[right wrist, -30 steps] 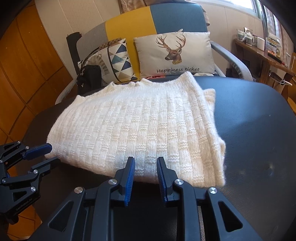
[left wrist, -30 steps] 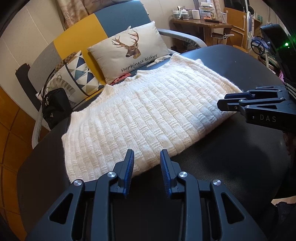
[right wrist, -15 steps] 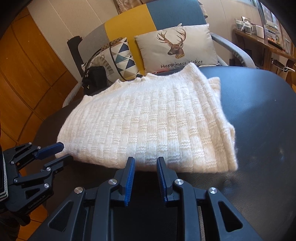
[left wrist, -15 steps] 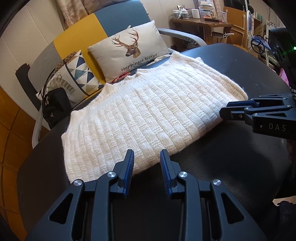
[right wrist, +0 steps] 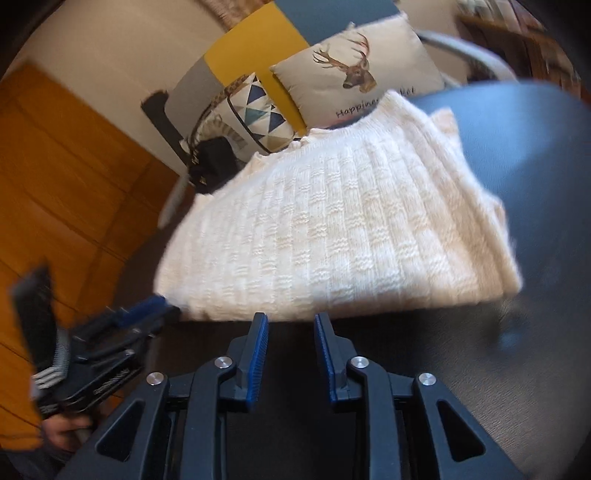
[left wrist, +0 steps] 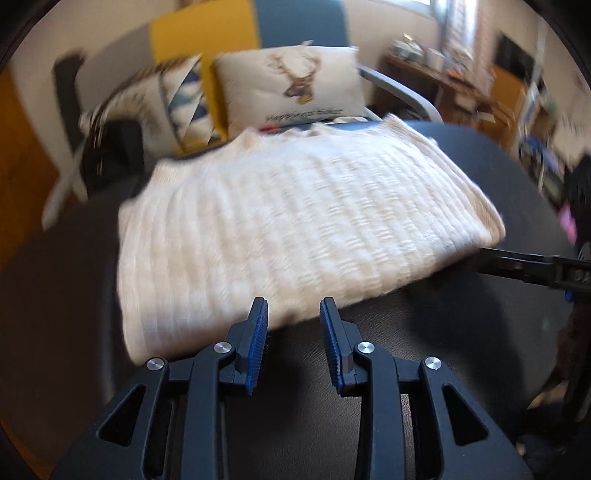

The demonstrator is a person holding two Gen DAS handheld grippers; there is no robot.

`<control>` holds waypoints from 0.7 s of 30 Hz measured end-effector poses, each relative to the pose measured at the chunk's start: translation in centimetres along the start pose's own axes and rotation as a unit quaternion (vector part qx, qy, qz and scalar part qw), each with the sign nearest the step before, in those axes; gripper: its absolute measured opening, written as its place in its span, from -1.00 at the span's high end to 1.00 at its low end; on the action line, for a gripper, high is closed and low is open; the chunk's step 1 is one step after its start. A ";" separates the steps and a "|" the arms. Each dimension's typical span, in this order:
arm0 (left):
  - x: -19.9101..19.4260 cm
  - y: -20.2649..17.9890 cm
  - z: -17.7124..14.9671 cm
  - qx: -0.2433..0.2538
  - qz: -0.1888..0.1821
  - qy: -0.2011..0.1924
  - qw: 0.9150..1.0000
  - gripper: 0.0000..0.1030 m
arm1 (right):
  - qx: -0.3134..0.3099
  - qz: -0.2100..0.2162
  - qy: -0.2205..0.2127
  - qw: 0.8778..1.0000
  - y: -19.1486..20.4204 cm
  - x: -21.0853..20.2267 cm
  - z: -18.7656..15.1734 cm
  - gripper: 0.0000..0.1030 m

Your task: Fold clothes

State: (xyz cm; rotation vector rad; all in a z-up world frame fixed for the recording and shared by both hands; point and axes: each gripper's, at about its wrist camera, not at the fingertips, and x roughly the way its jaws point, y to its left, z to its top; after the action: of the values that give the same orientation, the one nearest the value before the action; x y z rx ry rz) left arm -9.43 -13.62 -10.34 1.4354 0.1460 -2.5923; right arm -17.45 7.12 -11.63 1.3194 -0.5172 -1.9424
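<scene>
A cream knitted sweater (left wrist: 295, 221) lies folded in a thick rectangle on the round black table (left wrist: 369, 369); the right wrist view shows the sweater (right wrist: 332, 229) from its near hem. My left gripper (left wrist: 293, 306) is open just before the near hem, nothing between its blue pads. My right gripper (right wrist: 290, 319) is open too, its tips at the hem's edge. In the left wrist view the right gripper (left wrist: 517, 264) reaches in flat at the sweater's right corner. The left gripper (right wrist: 122, 321) shows at the sweater's left corner in the right wrist view.
Behind the table stands an armchair (left wrist: 236, 33) with a deer cushion (left wrist: 295, 88), a triangle-patterned cushion (right wrist: 258, 114) and a black handbag (right wrist: 214, 162). A cluttered wooden desk (left wrist: 443, 77) is at the far right. Orange wood panelling (right wrist: 55, 177) lines the left. Bare table top lies right of the sweater.
Both views are now motion-blurred. Both grippers have swung in closer to the sweater's near hem, the left one turning rightward; the right gripper has dropped low against the right corner.
</scene>
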 end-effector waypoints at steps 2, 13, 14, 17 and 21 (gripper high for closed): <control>0.3 2.1 -1.0 -0.026 -0.002 0.005 1.000 0.39 | 0.047 0.051 0.005 0.998 -1.1 -0.1 -0.1 0.44; -0.6 12.4 -4.6 -0.149 -0.003 -0.042 0.988 0.37 | 0.158 0.038 0.006 0.987 -4.1 1.7 -0.2 0.33; -0.4 12.7 -4.6 -0.146 -0.009 -0.044 0.988 0.30 | 0.167 0.033 0.003 0.985 -4.4 1.8 -0.1 0.28; -0.1 13.6 -4.6 -0.139 -0.029 -0.051 0.989 0.13 | 0.191 0.024 -0.004 0.981 -5.1 2.2 0.1 0.25; 0.4 14.7 -4.7 -0.128 -0.056 -0.059 0.988 -0.02 | 0.221 0.027 -0.007 0.975 -5.8 3.0 0.2 0.21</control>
State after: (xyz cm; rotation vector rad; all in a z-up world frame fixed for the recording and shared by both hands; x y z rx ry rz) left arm -2.82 -27.30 -13.16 1.2133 0.5377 -2.6200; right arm -20.25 8.72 -17.35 1.5401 -1.0273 -1.8554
